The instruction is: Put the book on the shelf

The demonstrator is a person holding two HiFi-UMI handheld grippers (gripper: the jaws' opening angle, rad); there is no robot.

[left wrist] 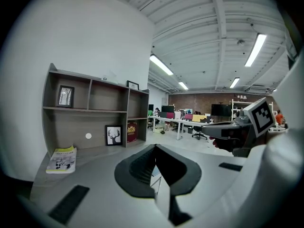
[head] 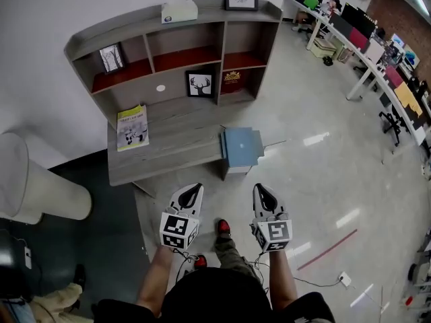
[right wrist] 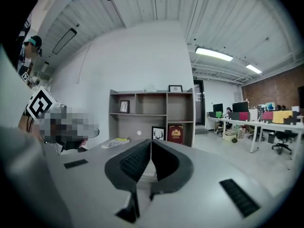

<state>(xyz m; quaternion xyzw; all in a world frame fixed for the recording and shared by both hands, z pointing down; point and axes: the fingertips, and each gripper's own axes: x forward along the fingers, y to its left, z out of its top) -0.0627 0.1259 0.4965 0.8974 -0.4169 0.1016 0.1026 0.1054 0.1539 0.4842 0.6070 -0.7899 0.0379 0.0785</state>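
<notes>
The book [head: 132, 128], thin with a yellow and white cover, lies flat on the left end of the grey desk top [head: 182, 143] under the grey shelf unit [head: 168, 42]. It also shows as the book [left wrist: 61, 159] and the book [right wrist: 115, 142] in the two gripper views. My left gripper [head: 194, 188] and right gripper [head: 262, 188] hang side by side in front of the desk, well short of the book. In the gripper views the left gripper [left wrist: 154, 148] and the right gripper [right wrist: 150, 144] are both shut, with nothing between the jaws.
The shelf holds framed pictures [head: 200, 83], a red box [head: 231, 79] and a white box [head: 179, 11] on top. A blue-topped stool [head: 241, 147] stands at the desk's right end. A white cylinder [head: 34, 187] stands at left. Office desks [head: 363, 39] line the far right.
</notes>
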